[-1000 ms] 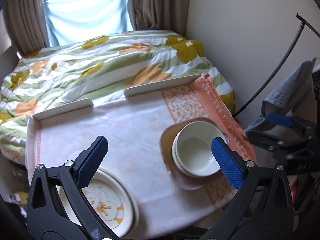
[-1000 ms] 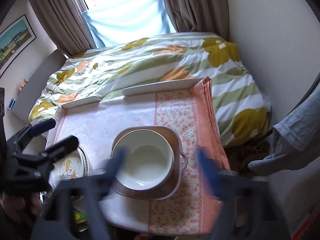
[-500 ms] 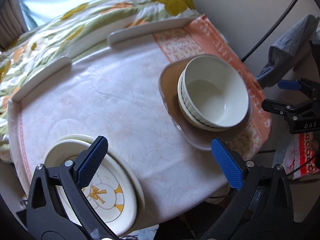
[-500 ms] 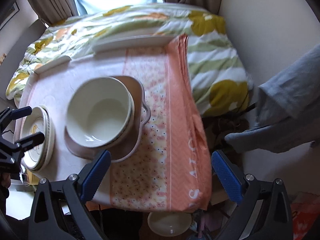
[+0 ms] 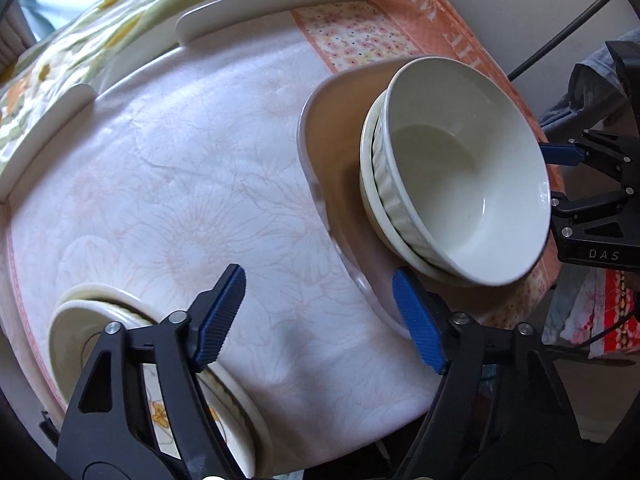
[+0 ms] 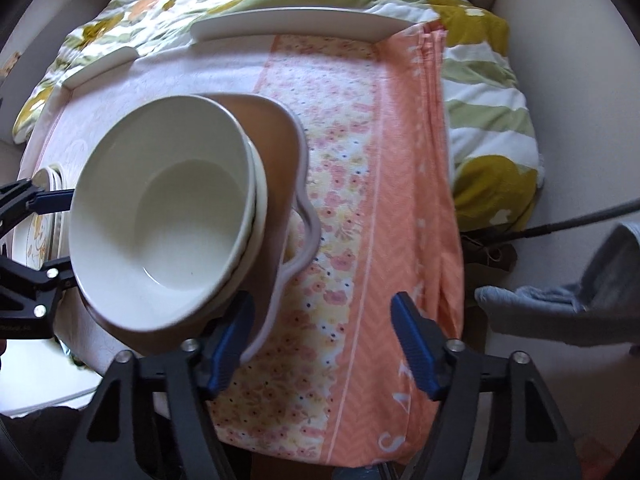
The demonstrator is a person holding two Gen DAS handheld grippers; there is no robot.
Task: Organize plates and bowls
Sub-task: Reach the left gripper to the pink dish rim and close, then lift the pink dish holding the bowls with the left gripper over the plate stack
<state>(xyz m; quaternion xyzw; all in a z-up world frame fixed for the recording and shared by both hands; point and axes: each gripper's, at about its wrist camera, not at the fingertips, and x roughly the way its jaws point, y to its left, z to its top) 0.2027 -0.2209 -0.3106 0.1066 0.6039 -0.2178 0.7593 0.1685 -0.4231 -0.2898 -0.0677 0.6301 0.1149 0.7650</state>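
both the left gripper [image 5: 318, 318] and right gripper [image 6: 322, 338] are spread and empty. they flank the stacked bowls [image 5: 460, 184] on the brown dish [image 6: 280, 184], likely to lift it together.

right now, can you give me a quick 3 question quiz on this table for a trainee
1. True or false: the white bowl sits nested in another bowl on the brown dish.
2. Multiple choice: the left gripper is A) shut on a plate, B) open and empty, C) shut on the bowl.
3. Fill in: the yellow-patterned plates are ____ in a pile near the table edge.

Key: 1 true; 2 B; 3 stacked. The right gripper is open too.
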